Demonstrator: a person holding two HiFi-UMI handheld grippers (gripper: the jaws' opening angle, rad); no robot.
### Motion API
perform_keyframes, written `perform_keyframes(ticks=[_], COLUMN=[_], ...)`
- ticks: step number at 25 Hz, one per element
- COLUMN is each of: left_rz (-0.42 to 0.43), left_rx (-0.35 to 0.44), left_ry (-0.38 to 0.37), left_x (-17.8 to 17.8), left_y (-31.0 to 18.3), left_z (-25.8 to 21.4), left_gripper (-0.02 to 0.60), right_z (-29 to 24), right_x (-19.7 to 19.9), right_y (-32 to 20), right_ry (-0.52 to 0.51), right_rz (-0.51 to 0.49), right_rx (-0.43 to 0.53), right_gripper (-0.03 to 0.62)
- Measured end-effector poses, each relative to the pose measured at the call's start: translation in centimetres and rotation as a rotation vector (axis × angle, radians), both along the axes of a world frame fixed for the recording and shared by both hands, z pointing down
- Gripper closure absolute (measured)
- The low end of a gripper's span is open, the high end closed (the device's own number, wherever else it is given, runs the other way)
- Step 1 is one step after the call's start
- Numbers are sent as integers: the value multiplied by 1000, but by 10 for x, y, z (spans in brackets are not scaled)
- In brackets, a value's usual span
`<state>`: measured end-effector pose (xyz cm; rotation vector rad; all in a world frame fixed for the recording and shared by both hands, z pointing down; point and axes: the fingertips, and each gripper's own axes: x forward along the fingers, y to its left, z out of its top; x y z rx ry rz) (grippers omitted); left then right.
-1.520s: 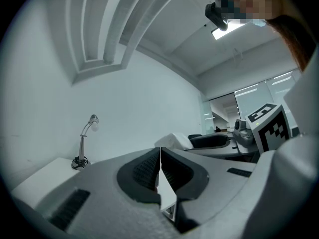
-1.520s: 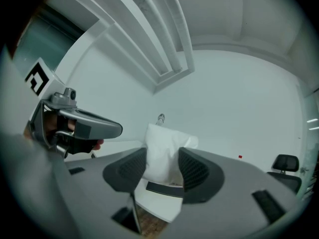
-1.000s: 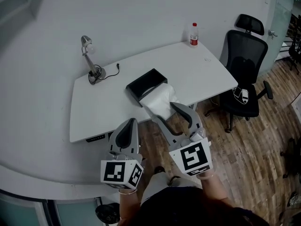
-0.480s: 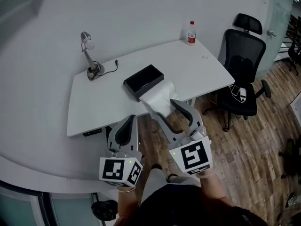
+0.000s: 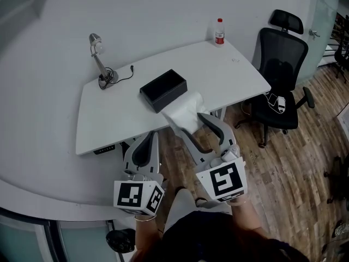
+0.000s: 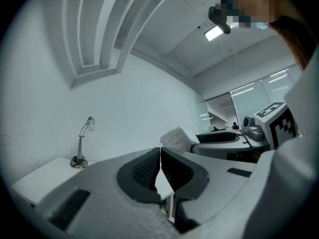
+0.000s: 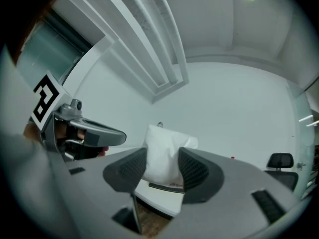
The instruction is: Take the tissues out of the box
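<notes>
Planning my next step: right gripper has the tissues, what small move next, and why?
Probably set the tissues down on the bare table beside the box: the right gripper grips them, seemingly clear of the box, above the table's near edge.

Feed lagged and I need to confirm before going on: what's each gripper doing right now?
Left gripper: closed, nothing between its jaws.
Right gripper: closed on the white tissues.
</notes>
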<state>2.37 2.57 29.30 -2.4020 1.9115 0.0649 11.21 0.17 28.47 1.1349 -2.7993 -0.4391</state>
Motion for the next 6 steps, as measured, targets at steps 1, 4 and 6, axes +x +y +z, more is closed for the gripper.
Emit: perform_keyframes(ticks=[1,4,6], left_rz=[-1,-2,-2], left_rx=[-2,-9,-13], left_ry=[-2,-8,-12], left_x=[1,2,3], left_y=[1,1,0], left_z=[1,4,5], left_gripper=[555,555,555], right_z=[1,3,4], right_x=[1,1,0], right_y=[0,-1,-1], right_ry=[-1,-1,-3], right_rz=[1,-3,-6], right_rx=[-1,-3,-5], right_gripper=[379,379,379])
